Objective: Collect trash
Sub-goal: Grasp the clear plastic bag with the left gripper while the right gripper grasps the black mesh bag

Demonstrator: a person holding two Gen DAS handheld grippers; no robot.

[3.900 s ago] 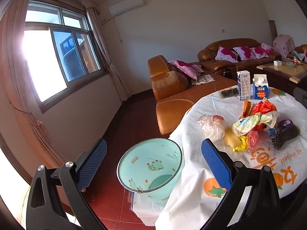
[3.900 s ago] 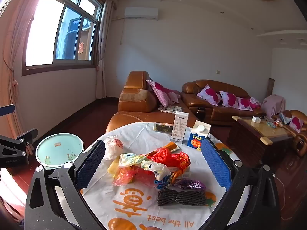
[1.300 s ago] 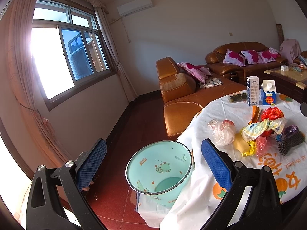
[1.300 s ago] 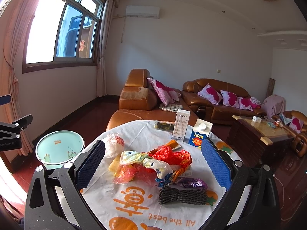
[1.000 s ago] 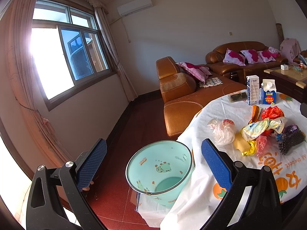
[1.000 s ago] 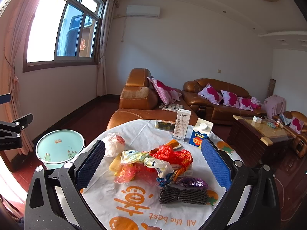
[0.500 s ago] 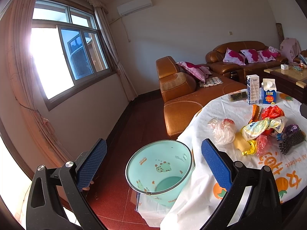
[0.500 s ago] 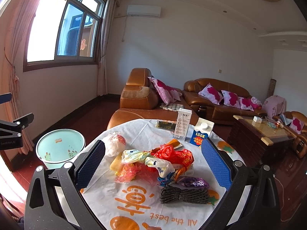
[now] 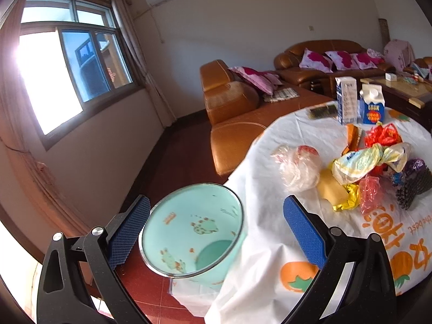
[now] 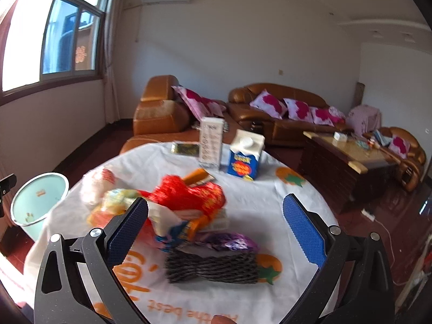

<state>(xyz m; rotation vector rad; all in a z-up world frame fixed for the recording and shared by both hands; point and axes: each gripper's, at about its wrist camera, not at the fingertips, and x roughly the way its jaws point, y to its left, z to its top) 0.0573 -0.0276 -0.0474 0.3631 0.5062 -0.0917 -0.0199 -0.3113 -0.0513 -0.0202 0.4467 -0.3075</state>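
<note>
Moved my R gripper (image 10: 215,226) in over the trash (image 10: 186,205), both grippers wide open w/ 0 held; wrappers light, crinkly—pinch a fold.

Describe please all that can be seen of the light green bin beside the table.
The bin is a pale mint, plastic-looking round pail with a thin shiny rim and small cartoon prints on its inside wall. It stands upright on the red floor, open and apparently empty. The white tablecloth hangs against its side. The open left gripper frames it without touching.

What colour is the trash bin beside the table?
Pale mint green trash bin with small cartoon prints inside, clearest in the left wrist view.
</note>
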